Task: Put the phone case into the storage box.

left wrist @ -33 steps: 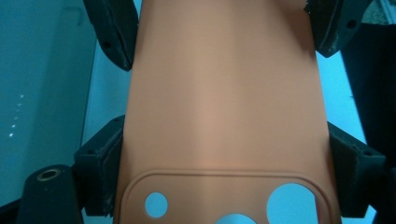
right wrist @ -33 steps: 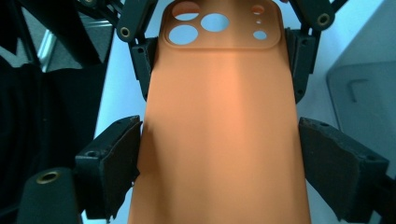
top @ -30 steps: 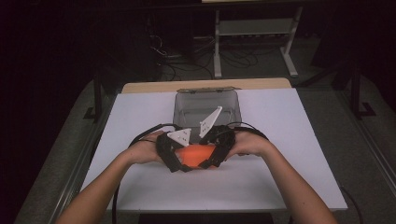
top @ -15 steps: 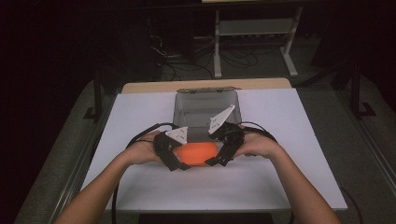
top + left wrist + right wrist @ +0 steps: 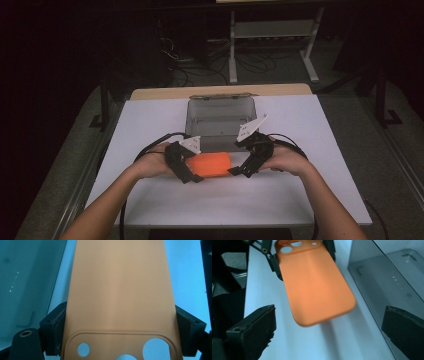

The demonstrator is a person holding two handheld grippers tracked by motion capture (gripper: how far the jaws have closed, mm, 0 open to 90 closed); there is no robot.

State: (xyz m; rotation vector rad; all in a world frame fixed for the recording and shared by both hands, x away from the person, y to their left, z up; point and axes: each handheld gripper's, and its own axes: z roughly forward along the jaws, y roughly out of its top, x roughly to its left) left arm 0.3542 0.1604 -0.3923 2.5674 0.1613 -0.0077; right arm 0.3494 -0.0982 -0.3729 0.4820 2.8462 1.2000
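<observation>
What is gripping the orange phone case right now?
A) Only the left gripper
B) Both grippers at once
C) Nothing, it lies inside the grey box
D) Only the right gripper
A: the left gripper clamps the camera-hole end of the orange phone case, while the right gripper stands with its jaws wide apart, clear of the case's free end.

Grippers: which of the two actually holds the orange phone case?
The left gripper: its jaws clamp the orange phone case at the camera-cutout end. The right gripper stands open, clear of it.
</observation>
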